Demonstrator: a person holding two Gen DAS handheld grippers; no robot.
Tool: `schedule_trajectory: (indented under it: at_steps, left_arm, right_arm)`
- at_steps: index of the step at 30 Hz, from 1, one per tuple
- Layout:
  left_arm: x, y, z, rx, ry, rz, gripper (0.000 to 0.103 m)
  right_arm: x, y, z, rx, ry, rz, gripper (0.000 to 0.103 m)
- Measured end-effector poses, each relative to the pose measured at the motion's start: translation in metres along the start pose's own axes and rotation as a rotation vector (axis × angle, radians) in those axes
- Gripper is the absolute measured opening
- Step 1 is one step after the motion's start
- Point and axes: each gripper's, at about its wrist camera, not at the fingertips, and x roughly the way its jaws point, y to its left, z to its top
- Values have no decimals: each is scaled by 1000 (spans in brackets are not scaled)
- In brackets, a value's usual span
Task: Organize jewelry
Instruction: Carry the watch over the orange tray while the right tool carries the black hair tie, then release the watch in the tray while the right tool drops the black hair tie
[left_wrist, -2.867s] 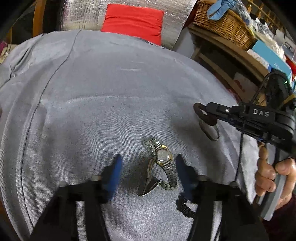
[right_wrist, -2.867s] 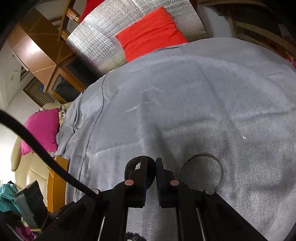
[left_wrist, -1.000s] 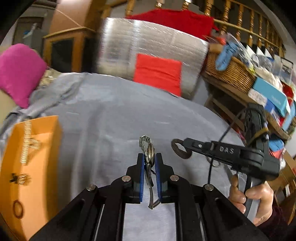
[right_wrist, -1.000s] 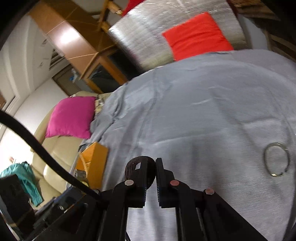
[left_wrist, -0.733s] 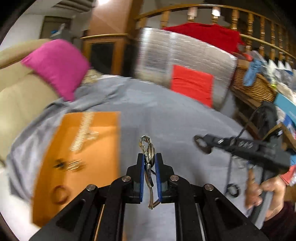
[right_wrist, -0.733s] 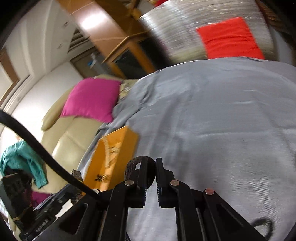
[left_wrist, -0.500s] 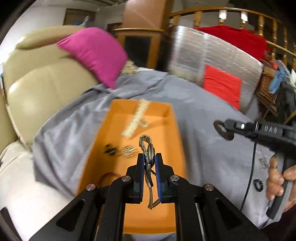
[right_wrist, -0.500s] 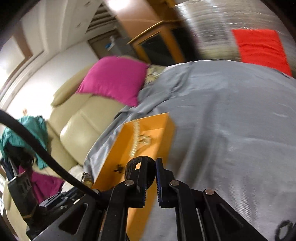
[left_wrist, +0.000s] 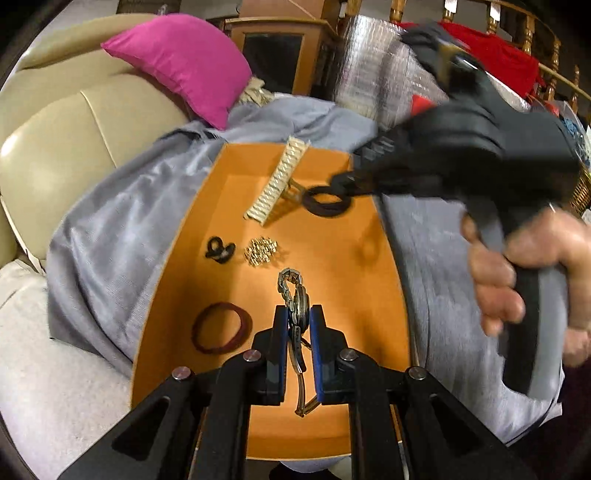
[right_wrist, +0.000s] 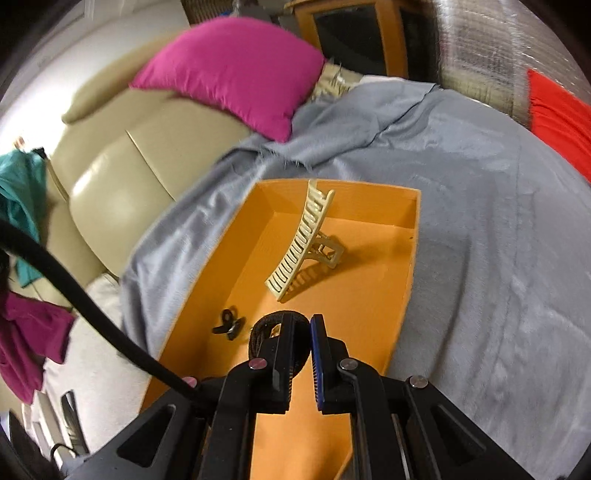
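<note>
Jewelry is being gathered in an orange tray (left_wrist: 376, 295) on a grey blanket (left_wrist: 110, 240). At its left a dark red bangle (left_wrist: 221, 326) is lying flat. A silver link-band wristwatch (left_wrist: 295, 299) is being pinched edge-on over the tray by the left gripper (left_wrist: 298, 326), band ends dangling. Further right, a black ring-shaped band (left_wrist: 327, 201) is being gripped by the right gripper (right_wrist: 302, 334), beside a cream hair claw (left_wrist: 275, 184).

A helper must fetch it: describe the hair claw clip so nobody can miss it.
Find the orange tray on the grey blanket. At its far end lies the cream hair claw clip, long, curved and toothed, far bigger and paler than the small dark and gold pieces nearby.
</note>
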Motion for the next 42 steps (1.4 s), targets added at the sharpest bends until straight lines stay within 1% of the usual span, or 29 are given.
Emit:
schedule_trajectory:
  at_steps: [5,9,15,21,24,26,27,29,31,32,33,37,39,42]
  left_arm:
    - [22,6,-3,-10,70,3,12]
    - [35,17,-3,-29,106,6,12]
    - [52,24,-8,-54,160,-12,12]
    - [57,23,-8,-51,172,-7,12]
    - [60,21,-5,-44,186,-6,13]
    - [61,22,-2,-51,191,3,13]
    - [61,22,-2,-51,188,8,14]
    - [57,22,1,-52,179,14,20]
    - [50,22,5,-54,159,23,38]
    - [46,21,7,-54,145,30,44]
    - [42,20,9,-52,132,36,45]
    - [20,9,18,-37,84,47,47]
    - [5,-4,23,-20,51,45,47]
    - [-13,-26,30,13,10,31,51]
  right_arm:
    - [29,14,11,-55,56,-13,10]
    - [50,18,17,-80,92,-28,10]
    - [73,18,15,-106,149,-64,10]
    - [89,16,9,-120,197,-88,10]
    - [93,12,8,-96,227,-91,11]
    - [94,7,10,-70,243,-83,15]
    - [92,4,11,-54,246,-79,20]
    - [83,-1,13,-29,234,-46,27]
    - [68,-6,16,-15,199,-18,35]
    - [58,-10,17,-5,175,-11,42]
    - [47,-14,19,5,149,-1,47]
    - [3,-34,20,61,63,25,47]
    - [-24,-54,17,105,20,36,47]
    - [-62,-84,8,152,-28,23,47]
